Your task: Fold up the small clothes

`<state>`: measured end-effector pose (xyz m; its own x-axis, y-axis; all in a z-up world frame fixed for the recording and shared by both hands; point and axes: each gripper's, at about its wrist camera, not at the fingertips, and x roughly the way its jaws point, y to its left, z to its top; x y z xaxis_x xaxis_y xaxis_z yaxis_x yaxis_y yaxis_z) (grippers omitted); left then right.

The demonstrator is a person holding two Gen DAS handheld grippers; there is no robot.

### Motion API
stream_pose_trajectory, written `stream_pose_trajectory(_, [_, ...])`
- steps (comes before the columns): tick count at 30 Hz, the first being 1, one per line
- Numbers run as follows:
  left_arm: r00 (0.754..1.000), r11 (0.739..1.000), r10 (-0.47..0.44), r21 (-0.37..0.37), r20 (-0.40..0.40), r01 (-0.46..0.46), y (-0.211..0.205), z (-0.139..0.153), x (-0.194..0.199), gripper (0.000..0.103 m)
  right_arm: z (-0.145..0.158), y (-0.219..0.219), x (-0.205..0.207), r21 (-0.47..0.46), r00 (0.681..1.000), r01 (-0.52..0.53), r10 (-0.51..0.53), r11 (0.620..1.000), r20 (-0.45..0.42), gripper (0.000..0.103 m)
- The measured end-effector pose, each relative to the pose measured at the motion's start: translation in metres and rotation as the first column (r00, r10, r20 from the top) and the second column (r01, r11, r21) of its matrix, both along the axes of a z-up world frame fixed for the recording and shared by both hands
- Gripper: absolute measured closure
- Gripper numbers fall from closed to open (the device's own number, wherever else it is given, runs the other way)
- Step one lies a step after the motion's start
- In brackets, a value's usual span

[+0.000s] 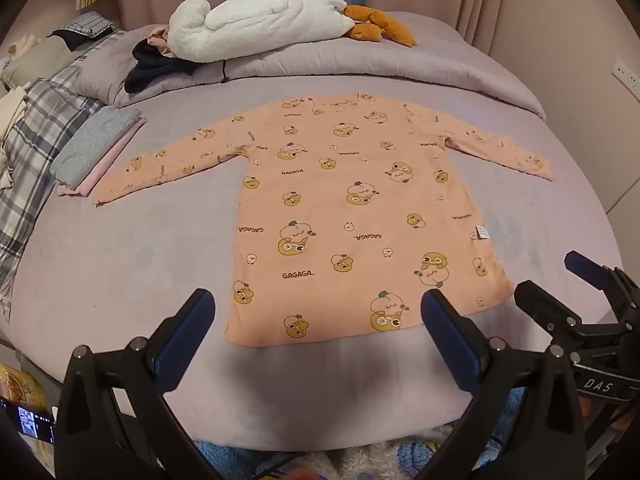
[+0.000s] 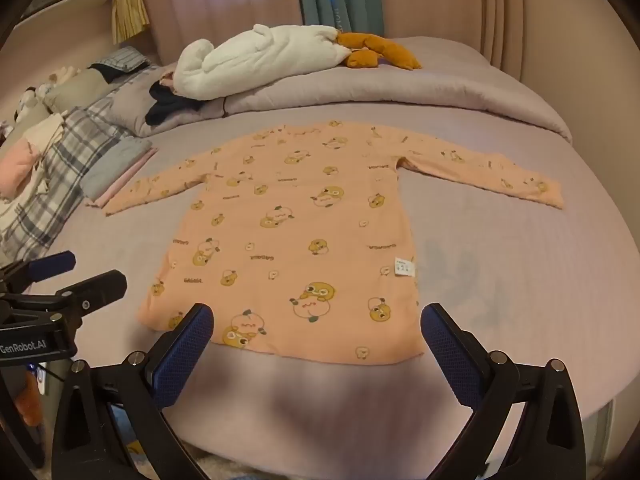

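A small peach long-sleeved shirt with cartoon prints (image 1: 344,216) lies flat on the bed, both sleeves spread out, hem toward me; it also shows in the right wrist view (image 2: 304,240). My left gripper (image 1: 318,312) is open and empty, hovering just above the hem near the bed's front edge. My right gripper (image 2: 316,324) is open and empty, also just in front of the hem. The right gripper shows at the right of the left wrist view (image 1: 552,284), and the left gripper at the left of the right wrist view (image 2: 80,272).
A stack of folded grey and pink clothes (image 1: 96,148) lies by the left sleeve. A rolled lilac duvet (image 1: 360,64) with a white plush goose (image 1: 248,20) and dark clothes (image 1: 156,68) lies behind. Plaid pillows (image 1: 36,136) are at left. The lilac sheet (image 1: 120,264) surrounds the shirt.
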<state>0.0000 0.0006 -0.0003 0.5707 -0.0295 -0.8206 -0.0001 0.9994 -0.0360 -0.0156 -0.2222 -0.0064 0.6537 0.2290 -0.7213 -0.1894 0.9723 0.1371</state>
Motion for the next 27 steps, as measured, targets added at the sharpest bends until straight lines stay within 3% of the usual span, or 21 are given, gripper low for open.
stream_pose_trajectory(27, [1.000, 1.000, -0.024, 0.020, 0.001, 0.024, -0.0059, -0.0001, -0.0005, 0.000, 0.0019, 0.0018, -0.0006, -0.014, 1.000, -0.004, 0.005, 1.000, 0.013, 0.001])
